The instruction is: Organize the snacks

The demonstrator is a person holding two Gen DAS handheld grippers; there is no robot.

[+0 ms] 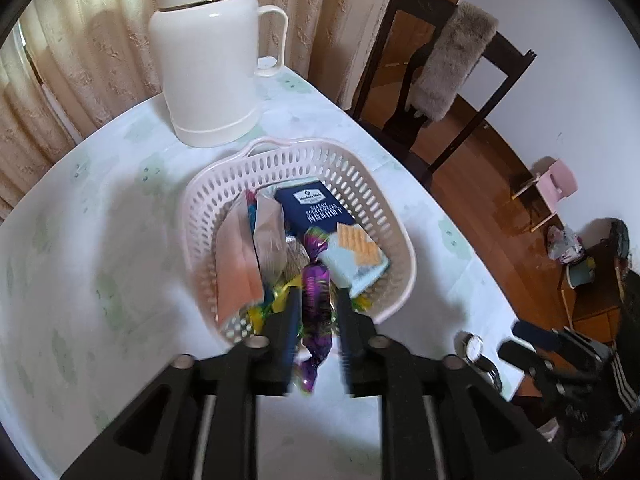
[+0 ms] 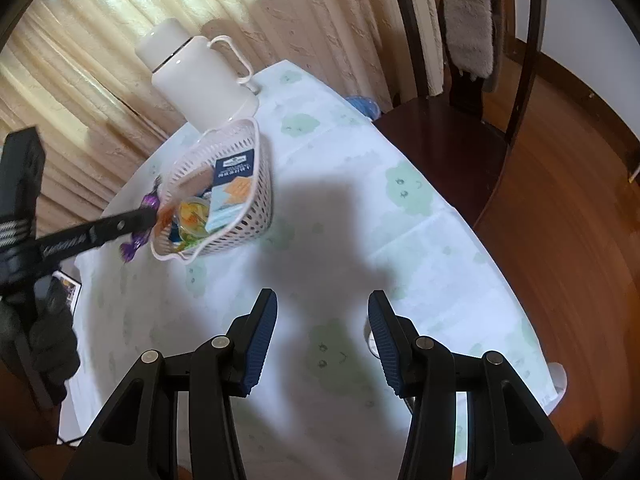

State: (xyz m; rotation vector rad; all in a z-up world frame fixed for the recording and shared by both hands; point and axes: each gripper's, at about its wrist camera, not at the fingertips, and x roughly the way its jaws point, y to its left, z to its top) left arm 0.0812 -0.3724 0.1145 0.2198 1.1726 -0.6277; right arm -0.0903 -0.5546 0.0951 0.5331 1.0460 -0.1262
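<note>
Left wrist view
- Left claw (image 1: 316, 300): my two fingers are closed on the purple candy (image 1: 316, 304), with only its width between them.
- Purple candy: shiny twisted wrapper, held upright between the pads; its upper twist reaches over the near rim of the basket (image 1: 280, 152), its lower twist hangs below the pads.
- Basket: pale pink, perforated wall, standing on the surface (image 1: 100, 220) directly ahead of my left claw.
- Basket contents: a dark blue box (image 1: 314, 210) lies flat at the far side; a light blue wafer packet (image 1: 360, 260) lies at the right; two tan-and-orange packets (image 1: 240, 256) lean at the left; yellow-green wrappers show at the near end.
- Thermos (image 1: 208, 64): white, with handle, upright on the surface just behind the basket.
- Chair (image 1: 440, 92): dark wood, grey fur cloth over its back, beyond the far edge of the surface.
- Right claw (image 1: 532, 344): seen blurred at the lower right; from here I cannot tell its opening.

Right wrist view
- Right claw (image 2: 322, 336): my fingers stand wide apart and hold nothing; it hangs above a bare patch of the surface (image 2: 360, 200).
- Blue pads (image 2: 262, 340): both ribbed pads are clear of any object.
- Left claw (image 2: 150, 214): reaches in from the left, at the near left rim of the basket (image 2: 256, 200), with the purple candy (image 2: 150, 202) in its grip.
- Thermos (image 2: 200, 80): stands just behind the basket.
- Surface cover: white cloth with pale green cloud figures.
</note>
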